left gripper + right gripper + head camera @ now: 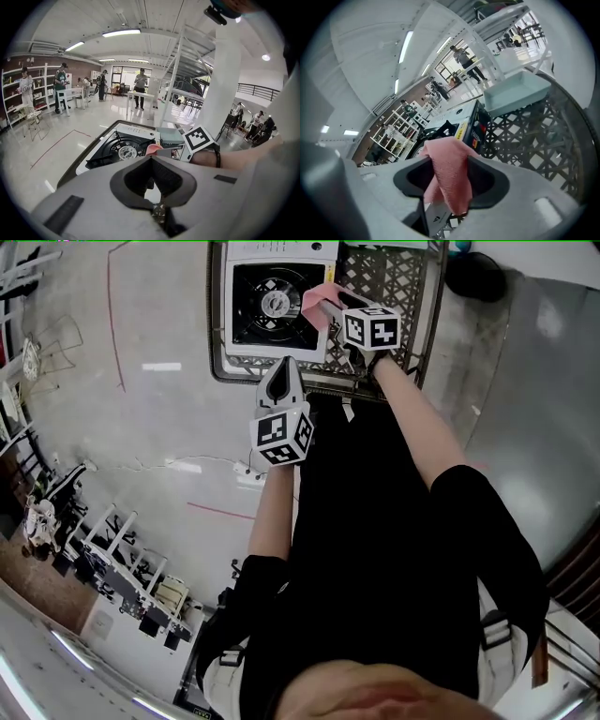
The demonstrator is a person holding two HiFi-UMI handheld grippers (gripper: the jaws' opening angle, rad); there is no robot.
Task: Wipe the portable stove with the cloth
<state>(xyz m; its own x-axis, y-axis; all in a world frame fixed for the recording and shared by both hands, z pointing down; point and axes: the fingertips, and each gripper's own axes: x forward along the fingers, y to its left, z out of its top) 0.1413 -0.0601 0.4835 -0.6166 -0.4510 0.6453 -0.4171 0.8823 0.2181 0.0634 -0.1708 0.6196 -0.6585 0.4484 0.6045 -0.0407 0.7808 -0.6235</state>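
The portable stove (272, 301) is white with a black burner well and sits in the left half of a black lattice crate (405, 289). My right gripper (328, 310) hovers at the stove's right edge. A pink cloth (317, 304) hangs loosely between its parted jaws, with dark gaps on both sides of the cloth (450, 173). The right gripper view shows the stove (450, 126) just beyond it. My left gripper (286, 367) points at the stove's near edge from outside the crate. Its jaws meet and hold nothing. From the left gripper view, the stove (124, 145) and cloth (152, 149) lie ahead.
The crate (525, 136) stands on a pale glossy floor marked with red tape lines (117, 324). A pale tray (515, 93) rests at the crate's far end. Something black (473, 277) lies to the right of the crate. People, tables and shelves (28, 93) stand far off.
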